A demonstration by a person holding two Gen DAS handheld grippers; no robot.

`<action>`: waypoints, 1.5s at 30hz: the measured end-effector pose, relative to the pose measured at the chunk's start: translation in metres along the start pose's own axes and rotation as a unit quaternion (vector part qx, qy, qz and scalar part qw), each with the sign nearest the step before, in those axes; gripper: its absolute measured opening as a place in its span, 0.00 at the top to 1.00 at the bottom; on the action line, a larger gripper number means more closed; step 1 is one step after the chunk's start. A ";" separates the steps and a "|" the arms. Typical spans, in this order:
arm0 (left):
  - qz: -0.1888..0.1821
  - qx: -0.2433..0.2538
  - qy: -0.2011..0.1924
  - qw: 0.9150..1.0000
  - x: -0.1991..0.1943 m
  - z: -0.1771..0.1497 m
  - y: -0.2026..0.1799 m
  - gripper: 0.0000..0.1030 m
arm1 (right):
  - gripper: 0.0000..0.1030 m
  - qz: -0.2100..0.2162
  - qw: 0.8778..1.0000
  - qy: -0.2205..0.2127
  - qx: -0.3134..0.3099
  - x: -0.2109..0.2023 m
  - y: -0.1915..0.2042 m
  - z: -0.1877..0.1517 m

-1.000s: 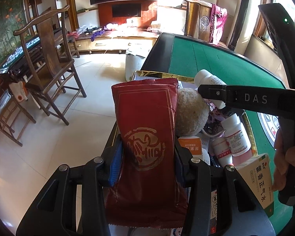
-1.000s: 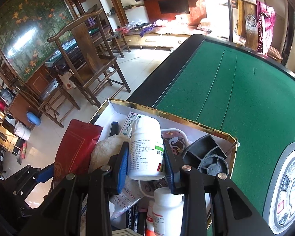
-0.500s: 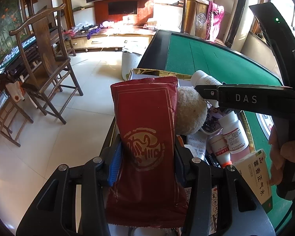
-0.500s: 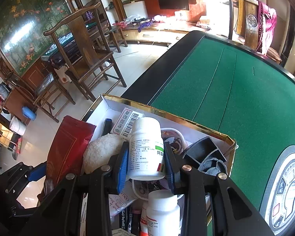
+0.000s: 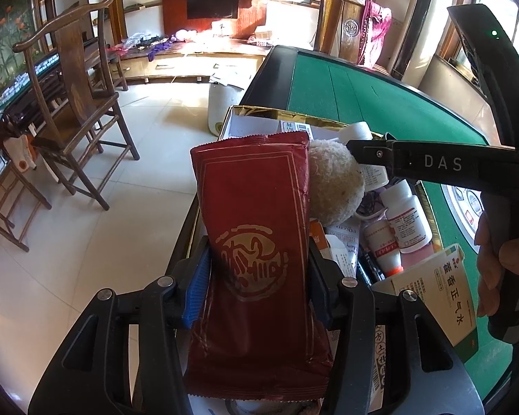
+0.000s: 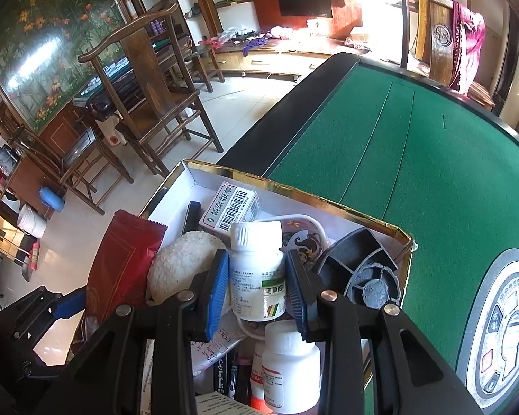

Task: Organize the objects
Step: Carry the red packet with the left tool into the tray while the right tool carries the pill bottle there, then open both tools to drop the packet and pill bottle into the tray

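**Both my grippers angled down, each with something between its jaws**

My left gripper (image 5: 259, 276) has just been opening; the red packet (image 5: 256, 242) seems still touched by its pads. My right gripper (image 6: 257, 287) clamps a white bottle (image 6: 257, 276), a bare hand (image 5: 501, 266) wrapping its handle

Open box of small goods at the near-left corner of a table, a packet and a bottle raised over it.

In the right wrist view, the box (image 6: 294, 192) sits on the table (image 6: 415, 159). The bottle (image 6: 256, 269) is at the box's centre; at its 9 o'clock is the round puff (image 6: 180, 263), with the packet (image 6: 121, 259) farther left. At 12 lies a barcoded carton (image 6: 231, 207), at 3 a ribbed holder (image 6: 363, 269), at 6 a second bottle (image 6: 290, 363). A chair (image 6: 155, 103) stands on the floor at 10.
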State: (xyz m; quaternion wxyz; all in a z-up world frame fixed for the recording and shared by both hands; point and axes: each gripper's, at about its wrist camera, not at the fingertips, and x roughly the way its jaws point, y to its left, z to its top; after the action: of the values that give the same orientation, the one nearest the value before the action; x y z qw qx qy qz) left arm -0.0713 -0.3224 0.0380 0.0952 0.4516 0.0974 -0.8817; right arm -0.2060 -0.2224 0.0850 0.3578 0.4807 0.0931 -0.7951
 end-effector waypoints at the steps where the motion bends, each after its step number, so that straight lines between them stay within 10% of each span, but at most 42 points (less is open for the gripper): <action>1: -0.002 0.001 0.000 1.000 -0.001 -0.001 0.001 0.51 | 0.68 0.000 1.000 -0.002 0.000 -0.002 0.000 0.000; 24: 0.000 0.008 -0.035 0.999 -0.049 -0.043 -0.027 0.47 | 0.66 0.030 0.999 -0.033 0.000 -0.059 0.003 -0.044; 45: 0.036 -0.021 -0.146 0.988 -0.115 -0.118 -0.080 0.25 | 0.00 0.047 0.993 -0.105 -0.040 -0.149 0.007 -0.156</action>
State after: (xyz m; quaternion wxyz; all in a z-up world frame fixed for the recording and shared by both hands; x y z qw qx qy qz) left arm 0.0662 -0.2060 0.0703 0.1491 0.3195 0.0846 -0.9319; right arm -0.0507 -0.0791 0.1285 0.4213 0.3837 0.0647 -0.8192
